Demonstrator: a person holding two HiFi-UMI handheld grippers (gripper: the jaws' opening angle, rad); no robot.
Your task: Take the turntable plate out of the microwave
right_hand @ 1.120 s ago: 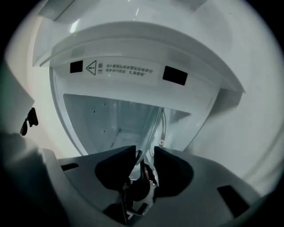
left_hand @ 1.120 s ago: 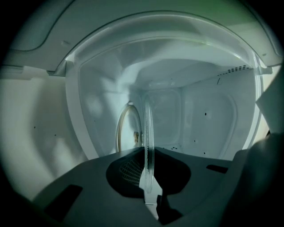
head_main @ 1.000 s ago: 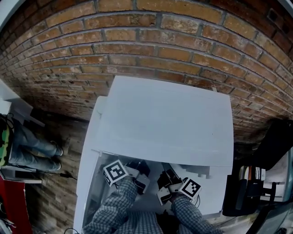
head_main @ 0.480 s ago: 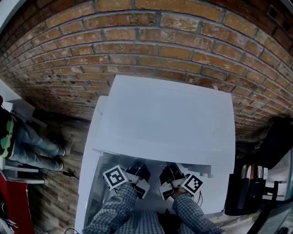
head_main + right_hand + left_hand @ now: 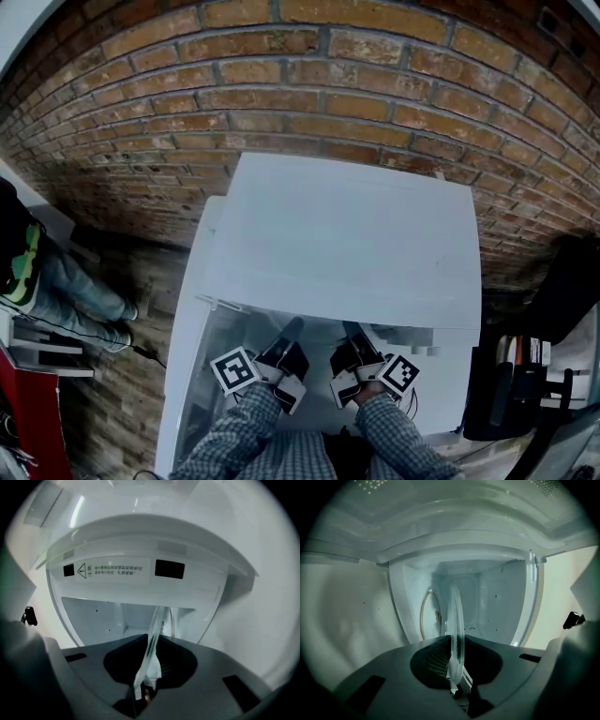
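Note:
The clear glass turntable plate (image 5: 455, 634) stands edge-on between the jaws of my left gripper (image 5: 456, 686), reaching into the white microwave cavity (image 5: 487, 602). The left jaws have just opened slightly, but the plate's rim is still gripped. The same plate (image 5: 150, 651) runs edge-on through my right gripper (image 5: 143, 693), whose jaws have just closed on its rim. In the head view both grippers, left (image 5: 289, 336) and right (image 5: 352, 339), sit side by side at the front edge of the microwave (image 5: 347, 244). The plate itself is hard to make out there.
The microwave door (image 5: 347, 620) hangs open at the left. A warning label (image 5: 110, 570) sits above the opening. A brick wall (image 5: 281, 84) stands behind the microwave. A person's legs (image 5: 75, 300) are at the far left, and dark equipment (image 5: 562, 300) is at the right.
The left gripper has shifted a little toward the microwave's front edge. The right gripper has stayed where it was. The person at the left has moved slightly.

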